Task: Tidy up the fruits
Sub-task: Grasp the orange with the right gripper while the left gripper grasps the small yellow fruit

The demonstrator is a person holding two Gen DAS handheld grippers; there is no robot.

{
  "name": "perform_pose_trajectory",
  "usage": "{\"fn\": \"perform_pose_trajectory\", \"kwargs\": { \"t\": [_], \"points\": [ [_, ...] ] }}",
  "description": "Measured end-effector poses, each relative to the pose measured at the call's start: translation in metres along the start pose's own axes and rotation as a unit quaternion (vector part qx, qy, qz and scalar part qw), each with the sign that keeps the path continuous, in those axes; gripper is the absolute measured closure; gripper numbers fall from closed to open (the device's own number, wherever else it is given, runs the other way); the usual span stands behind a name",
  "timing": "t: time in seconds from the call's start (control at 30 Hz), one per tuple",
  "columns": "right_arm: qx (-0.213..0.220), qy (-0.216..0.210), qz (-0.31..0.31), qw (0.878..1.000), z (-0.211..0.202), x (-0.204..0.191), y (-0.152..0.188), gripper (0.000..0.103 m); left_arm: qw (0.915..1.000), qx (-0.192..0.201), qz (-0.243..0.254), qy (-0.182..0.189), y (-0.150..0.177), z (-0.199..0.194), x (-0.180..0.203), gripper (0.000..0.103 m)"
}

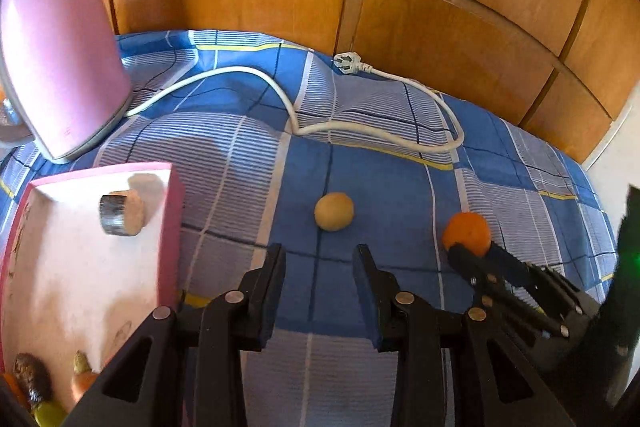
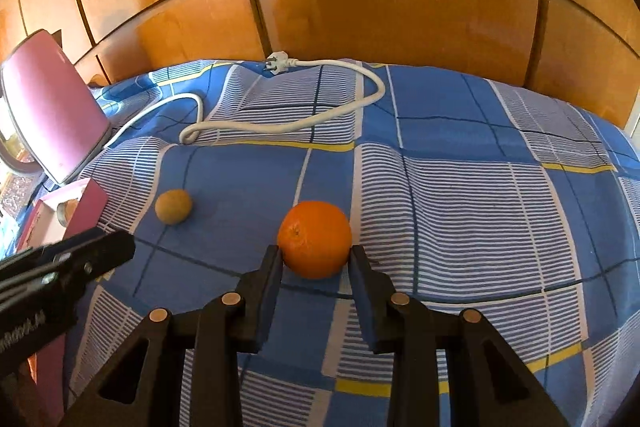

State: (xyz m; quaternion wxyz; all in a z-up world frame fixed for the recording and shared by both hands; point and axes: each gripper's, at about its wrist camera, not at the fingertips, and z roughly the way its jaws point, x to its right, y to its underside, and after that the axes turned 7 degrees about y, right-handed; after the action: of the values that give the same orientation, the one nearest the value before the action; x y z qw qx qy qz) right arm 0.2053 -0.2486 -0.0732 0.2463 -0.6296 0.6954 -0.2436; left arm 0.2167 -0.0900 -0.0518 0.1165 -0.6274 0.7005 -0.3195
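Observation:
An orange (image 2: pixel 314 238) lies on the blue checked cloth (image 2: pixel 460 211), just past the tips of my right gripper (image 2: pixel 316 255), whose jaws stand open on either side of its near part without closing on it. It also shows in the left wrist view (image 1: pixel 467 231). A small yellowish round fruit (image 1: pixel 334 211) lies ahead of my left gripper (image 1: pixel 320 259), which is open and empty; it shows in the right wrist view too (image 2: pixel 173 205). A pink-walled box (image 1: pixel 172 227) at the left holds several fruits (image 1: pixel 32 379) and a cut piece (image 1: pixel 122 213).
A pink kettle (image 1: pixel 60 67) stands at the back left with its white cord (image 1: pixel 360 131) and plug (image 1: pixel 348 63) lying across the cloth. Wooden cabinet doors (image 1: pixel 440 27) close off the back. The cloth drops away at the right.

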Motion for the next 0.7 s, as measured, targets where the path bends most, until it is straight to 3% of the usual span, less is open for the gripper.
{"fn": "perform_pose_trajectory", "kwargs": {
  "t": [0.17,0.27,0.47,0.53,0.6,0.7],
  "points": [
    [0.002,0.001,0.000,1.000,0.000,0.000,-0.001,0.069,0.9998,-0.010,-0.014,0.003,-0.010,0.017,-0.002,0.064],
    [0.001,-0.003,0.003,1.000,-0.001,0.001,-0.001,0.069,0.9993,-0.009,-0.030,0.017,-0.015,0.022,-0.003,0.056],
    [0.001,-0.008,0.006,1.000,0.000,0.002,0.001,0.068,0.9994,-0.009,-0.031,0.011,-0.023,0.038,0.001,0.055],
    [-0.002,-0.011,0.006,1.000,0.001,0.003,0.001,0.068,0.9991,-0.017,-0.038,0.004,-0.026,0.048,-0.003,0.058],
    [-0.005,-0.014,0.005,1.000,0.003,0.002,0.002,0.068,0.9993,-0.011,-0.037,-0.001,-0.029,0.050,-0.005,0.076],
    [-0.005,-0.014,0.003,1.000,0.002,0.001,0.002,0.068,0.9990,-0.012,-0.042,0.004,-0.026,0.047,-0.008,0.077]
  ]
}}
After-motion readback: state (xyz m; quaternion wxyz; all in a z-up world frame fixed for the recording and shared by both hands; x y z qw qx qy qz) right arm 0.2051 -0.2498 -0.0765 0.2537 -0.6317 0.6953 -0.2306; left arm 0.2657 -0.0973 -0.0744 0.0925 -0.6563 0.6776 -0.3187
